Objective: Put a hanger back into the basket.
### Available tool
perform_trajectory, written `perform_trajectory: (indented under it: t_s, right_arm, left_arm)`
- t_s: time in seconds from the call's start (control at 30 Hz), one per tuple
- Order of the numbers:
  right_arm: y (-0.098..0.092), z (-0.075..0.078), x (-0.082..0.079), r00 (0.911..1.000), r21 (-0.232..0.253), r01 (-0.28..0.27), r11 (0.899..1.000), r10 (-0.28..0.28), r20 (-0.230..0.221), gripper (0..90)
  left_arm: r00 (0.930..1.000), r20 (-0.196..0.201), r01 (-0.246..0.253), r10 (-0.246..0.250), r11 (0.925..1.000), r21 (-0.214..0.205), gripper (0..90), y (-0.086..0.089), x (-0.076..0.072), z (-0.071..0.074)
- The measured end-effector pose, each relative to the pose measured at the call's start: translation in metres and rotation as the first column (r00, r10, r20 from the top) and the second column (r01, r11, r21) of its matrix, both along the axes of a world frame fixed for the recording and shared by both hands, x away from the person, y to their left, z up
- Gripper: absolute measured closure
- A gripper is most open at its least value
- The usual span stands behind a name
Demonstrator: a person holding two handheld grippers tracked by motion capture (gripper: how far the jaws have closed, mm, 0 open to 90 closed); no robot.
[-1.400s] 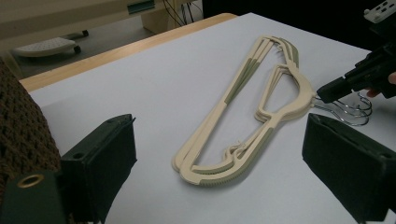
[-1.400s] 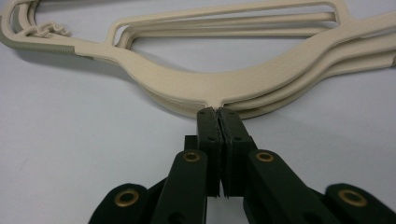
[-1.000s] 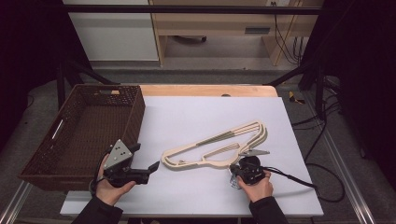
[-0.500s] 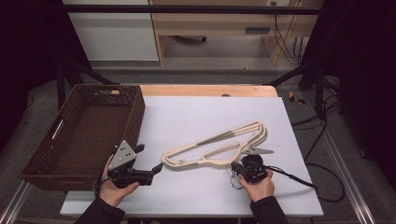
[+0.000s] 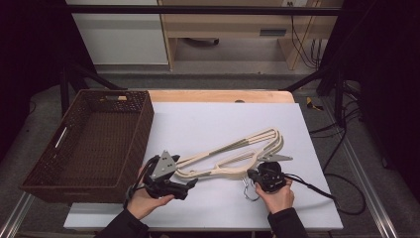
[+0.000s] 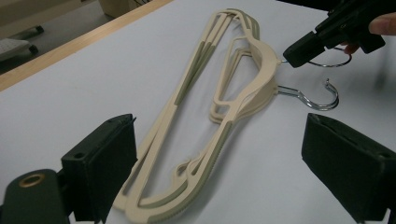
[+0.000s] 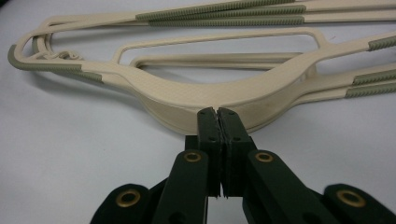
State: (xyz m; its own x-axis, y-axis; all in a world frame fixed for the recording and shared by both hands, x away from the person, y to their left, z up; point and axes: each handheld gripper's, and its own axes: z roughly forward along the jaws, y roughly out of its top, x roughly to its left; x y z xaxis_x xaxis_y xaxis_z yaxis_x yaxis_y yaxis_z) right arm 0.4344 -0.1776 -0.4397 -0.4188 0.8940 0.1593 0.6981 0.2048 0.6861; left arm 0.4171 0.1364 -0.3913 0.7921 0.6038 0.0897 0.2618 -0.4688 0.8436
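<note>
At hanger stack neck: right tool (image 7: 218, 114) clenched on hook base. Left tool (image 6: 233, 154) released, jaws straddling stack's near end. Hangers (image 5: 233, 156) flat on surface (image 5: 208, 119), beside basket (image 5: 94, 144). Advice: centre left jaws over all layers before closing; lift both ends level.

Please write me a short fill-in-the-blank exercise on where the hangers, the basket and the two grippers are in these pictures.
1. The cream hangers lie stacked on the ____ table.
2. The right gripper has its jaws ____ at the hangers' neck.
3. The left gripper has its jaws ____, with the hangers' end between them.
4. The brown wicker basket stands at the table's ____ side in the high view.

Missing words: white; shut; open; left
</note>
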Motion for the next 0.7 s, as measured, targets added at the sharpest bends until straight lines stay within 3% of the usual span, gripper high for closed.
perform_trajectory:
  t_s: [0.27, 0.5, 0.7]
  right_arm:
    - [-0.002, 0.004, 0.001, 1.0, -0.013, -0.007, 1.0, 0.007, 0.005, 89.2]
    - [-0.004, 0.007, 0.001, 0.9999, -0.02, -0.014, 1.0, 0.014, 0.003, 89.2]
    - [-0.004, 0.01, 0.002, 0.9999, -0.017, -0.016, 1.0, 0.016, 0.003, 89.2]
  left_arm:
    - [0.9983, -0.014, 0.057, -0.056, 0.9974, 0.044, 11.8, -0.04, 0.011, -0.007]
    - [0.9954, -0.04, 0.09, -0.087, 0.9923, 0.085, 15.0, -0.063, 0.022, -0.019]
    - [0.9924, -0.041, 0.121, -0.116, 0.9784, 0.168, 18.5, -0.084, 0.031, -0.029]
